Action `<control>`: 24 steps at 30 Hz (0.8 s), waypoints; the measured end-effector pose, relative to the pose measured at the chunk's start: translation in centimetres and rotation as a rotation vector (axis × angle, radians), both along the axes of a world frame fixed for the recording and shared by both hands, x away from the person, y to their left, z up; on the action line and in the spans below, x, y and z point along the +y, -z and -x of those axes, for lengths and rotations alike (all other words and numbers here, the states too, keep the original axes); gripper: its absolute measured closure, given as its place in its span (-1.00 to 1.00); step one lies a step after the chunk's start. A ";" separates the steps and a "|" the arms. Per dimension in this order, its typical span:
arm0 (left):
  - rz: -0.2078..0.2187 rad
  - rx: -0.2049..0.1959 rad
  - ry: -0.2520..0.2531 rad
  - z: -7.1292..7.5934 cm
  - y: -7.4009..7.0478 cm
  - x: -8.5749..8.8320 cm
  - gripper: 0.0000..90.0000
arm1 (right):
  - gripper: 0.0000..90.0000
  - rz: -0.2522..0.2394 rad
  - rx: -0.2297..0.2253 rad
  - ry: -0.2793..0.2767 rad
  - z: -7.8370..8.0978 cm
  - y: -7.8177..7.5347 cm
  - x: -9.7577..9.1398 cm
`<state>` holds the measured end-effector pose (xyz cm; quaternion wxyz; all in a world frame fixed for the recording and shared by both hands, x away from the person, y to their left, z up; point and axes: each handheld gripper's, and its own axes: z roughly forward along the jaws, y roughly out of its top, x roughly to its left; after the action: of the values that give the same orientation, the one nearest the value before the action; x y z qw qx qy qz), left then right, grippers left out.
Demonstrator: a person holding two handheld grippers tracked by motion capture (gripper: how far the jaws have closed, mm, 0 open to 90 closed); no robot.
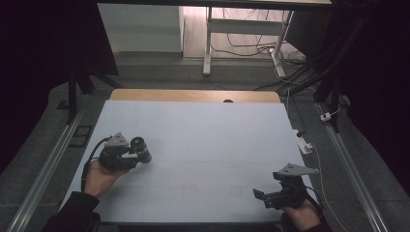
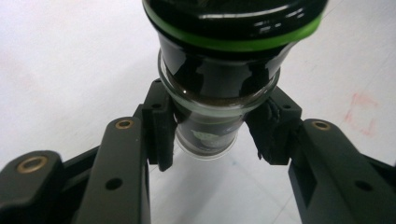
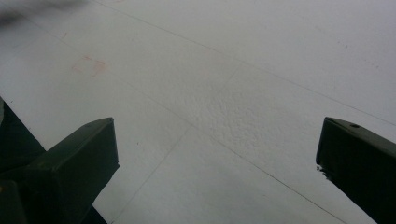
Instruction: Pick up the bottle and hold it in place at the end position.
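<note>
Dark walls enclose the work area; cables and a white frame leg lie on the floor beyond the far edge. One table (image 1: 193, 140) with a pale sheet over it carries the work, with a strip of bare wood along its far edge.

Two grippers are present, one per hand.

1. Left gripper (image 1: 138, 153): located near the left edge of the surface, about midway between the near and far edges. In the left gripper view its jaws are clamped on the sides of one jar (image 2: 219, 88), a dark glass vessel with a black lid and a green ring beneath the lid. The pads (image 2: 161, 126) press against the glass close to its base, and the lidded end points away from the hand. The jar appears to be clear of the surface, carried level.

2. Right gripper (image 1: 263, 195): located near the near right corner of the surface. Its jaws stand wide apart with nothing between them.

Progress, as judged: pick-up of the jar is complete. Placement remains, and no destination is marked apart from faint red marks (image 3: 91, 65) on the sheet. The right gripper has no part in the work yet.

Count: one table, two grippers, one jar.
</note>
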<state>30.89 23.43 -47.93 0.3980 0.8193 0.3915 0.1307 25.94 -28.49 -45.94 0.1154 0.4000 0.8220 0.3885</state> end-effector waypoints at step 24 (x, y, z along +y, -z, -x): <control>0.028 -0.005 0.056 -4.1 -2.5 -7.5 0.21 | -1.00 -0.010 0.006 0.002 -0.1 0.0 -0.1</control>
<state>35.01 15.92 -45.40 0.4140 0.8239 0.3693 0.1160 26.04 -28.61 -45.99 0.1115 0.4027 0.8198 0.3915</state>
